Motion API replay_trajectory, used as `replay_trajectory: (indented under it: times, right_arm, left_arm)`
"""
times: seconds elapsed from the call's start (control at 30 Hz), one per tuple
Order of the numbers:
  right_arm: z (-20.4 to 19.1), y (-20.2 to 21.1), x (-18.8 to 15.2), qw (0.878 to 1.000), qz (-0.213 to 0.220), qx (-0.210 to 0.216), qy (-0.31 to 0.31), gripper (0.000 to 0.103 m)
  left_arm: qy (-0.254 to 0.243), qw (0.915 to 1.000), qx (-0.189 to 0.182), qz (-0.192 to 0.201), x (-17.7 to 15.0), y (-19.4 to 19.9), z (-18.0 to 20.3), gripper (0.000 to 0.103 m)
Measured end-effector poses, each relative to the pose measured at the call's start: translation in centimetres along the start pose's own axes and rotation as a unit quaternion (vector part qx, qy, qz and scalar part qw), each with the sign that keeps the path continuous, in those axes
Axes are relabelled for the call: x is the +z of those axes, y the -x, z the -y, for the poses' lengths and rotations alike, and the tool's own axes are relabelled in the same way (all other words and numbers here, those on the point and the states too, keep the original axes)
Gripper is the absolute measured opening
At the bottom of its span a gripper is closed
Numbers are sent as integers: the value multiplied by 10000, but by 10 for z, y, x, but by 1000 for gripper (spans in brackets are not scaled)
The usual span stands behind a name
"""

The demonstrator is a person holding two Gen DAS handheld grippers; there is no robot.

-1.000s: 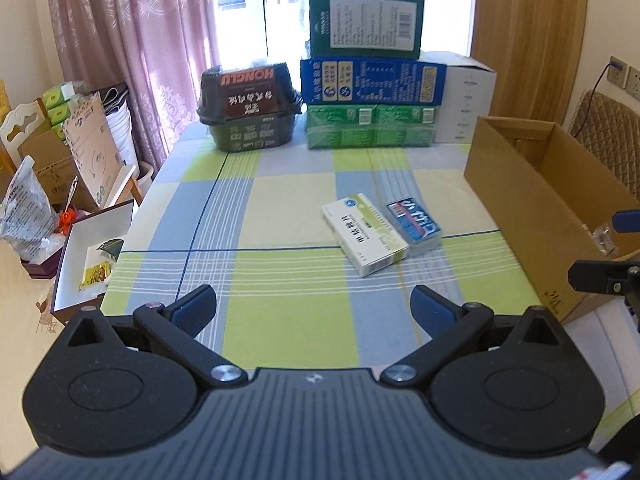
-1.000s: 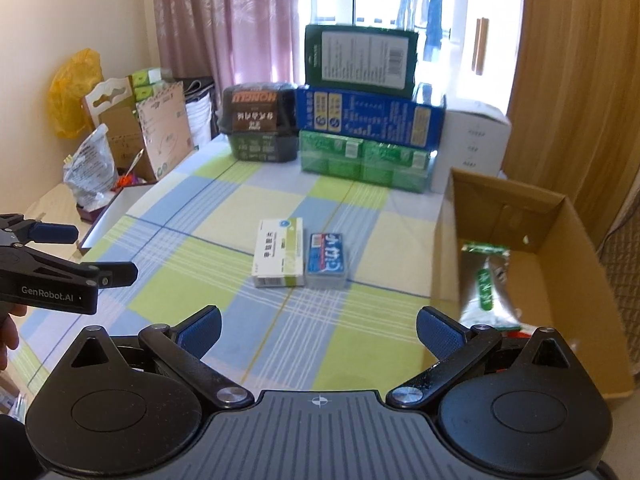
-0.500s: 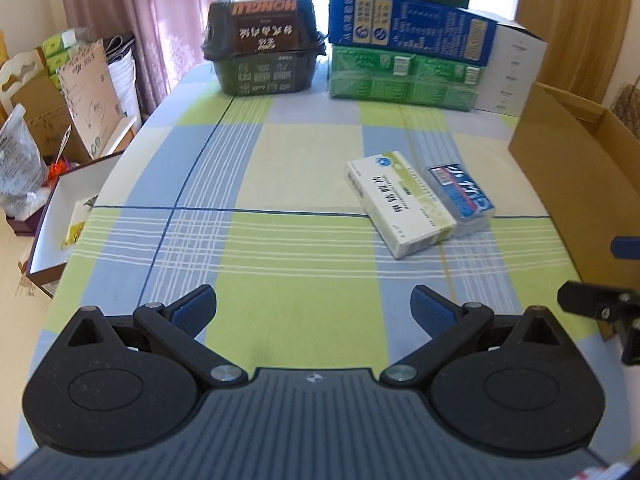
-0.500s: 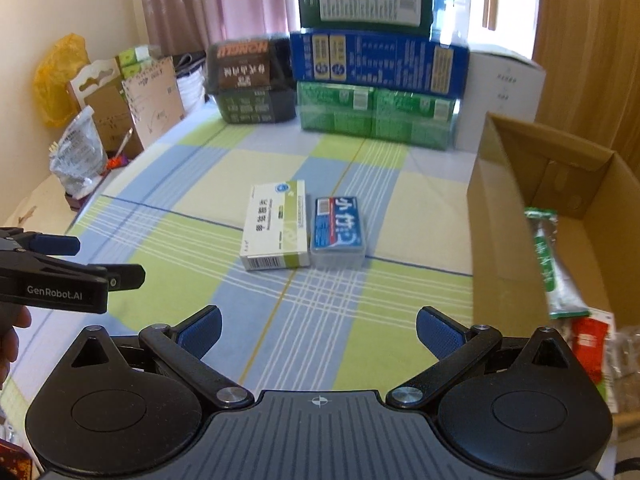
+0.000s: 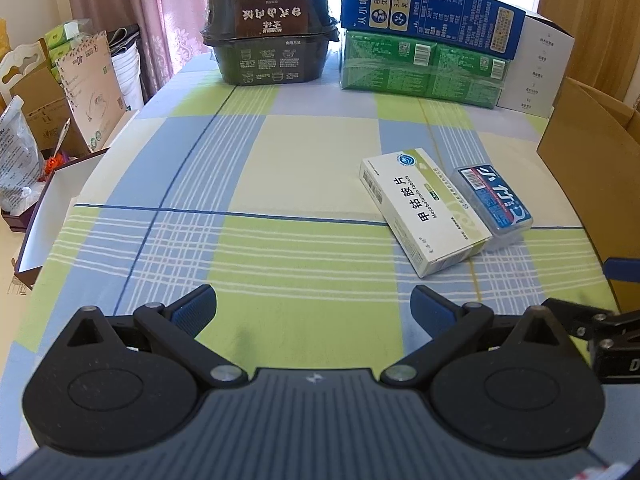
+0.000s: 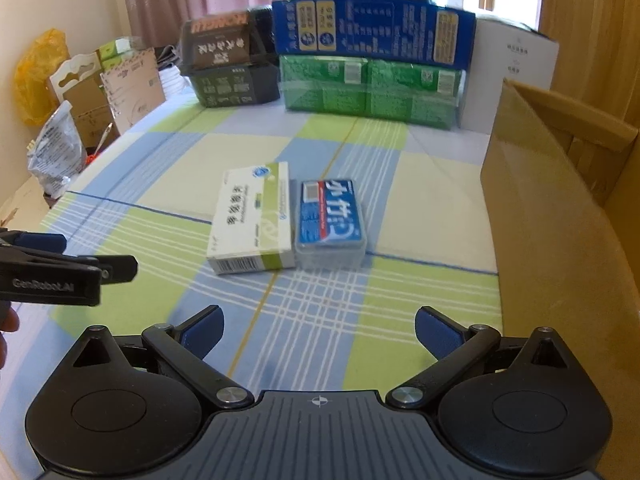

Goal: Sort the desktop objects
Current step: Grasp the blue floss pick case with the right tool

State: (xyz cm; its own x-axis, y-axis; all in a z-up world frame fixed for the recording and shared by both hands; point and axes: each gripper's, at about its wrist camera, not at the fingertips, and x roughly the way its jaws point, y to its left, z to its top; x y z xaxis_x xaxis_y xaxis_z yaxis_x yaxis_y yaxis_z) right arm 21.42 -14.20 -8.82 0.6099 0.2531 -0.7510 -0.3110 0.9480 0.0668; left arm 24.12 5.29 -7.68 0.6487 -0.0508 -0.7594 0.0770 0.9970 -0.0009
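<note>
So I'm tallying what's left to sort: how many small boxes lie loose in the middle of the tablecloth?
2. The white-and-green medicine box and the blue clear-cased box lie touching side by side, the blue one nearer the cardboard box. Its inside is hidden.

Ahead of the right hand-held gripper (image 6: 319, 330), 2 packs lie side by side and touching on the surface (image 6: 420, 184): the medicine box (image 6: 252, 220) left, the flat plastic case (image 6: 330, 222) right. Behind them stand a lidded food tub (image 6: 226, 66) and, to its right, stacked cartons (image 6: 372, 64). A cardboard box (image 6: 560, 216) stands right; the left hand-held gripper (image 6: 120, 268) lies left.
</note>
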Motion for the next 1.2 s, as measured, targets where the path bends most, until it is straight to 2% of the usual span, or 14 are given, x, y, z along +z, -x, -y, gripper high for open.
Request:
replay_trajectory:
  times: [0.2, 0.37, 0.53, 0.7, 1.2]
  right_arm:
    - [7, -17, 9, 10000, -8, -78, 3, 90]
    - [15, -29, 18, 9999, -8, -40, -118, 79]
    - [20, -34, 23, 9999, 85, -32, -113, 77]
    - [20, -43, 27, 9997, 170, 173, -104, 76]
    - [19, -71, 42, 9994, 276, -22, 191, 66]
  left_arm:
    - [-134, 9998, -107, -76, 3, -13, 4, 102]
    - [-38, 10000, -60, -35, 12, -23, 2, 101]
    - [-37, 9999, -111, 1, 19, -29, 4, 101]
    - [-42, 9998, -188, 82, 24, -32, 10, 101]
    - [23, 9998, -139, 123, 29, -39, 9, 101]
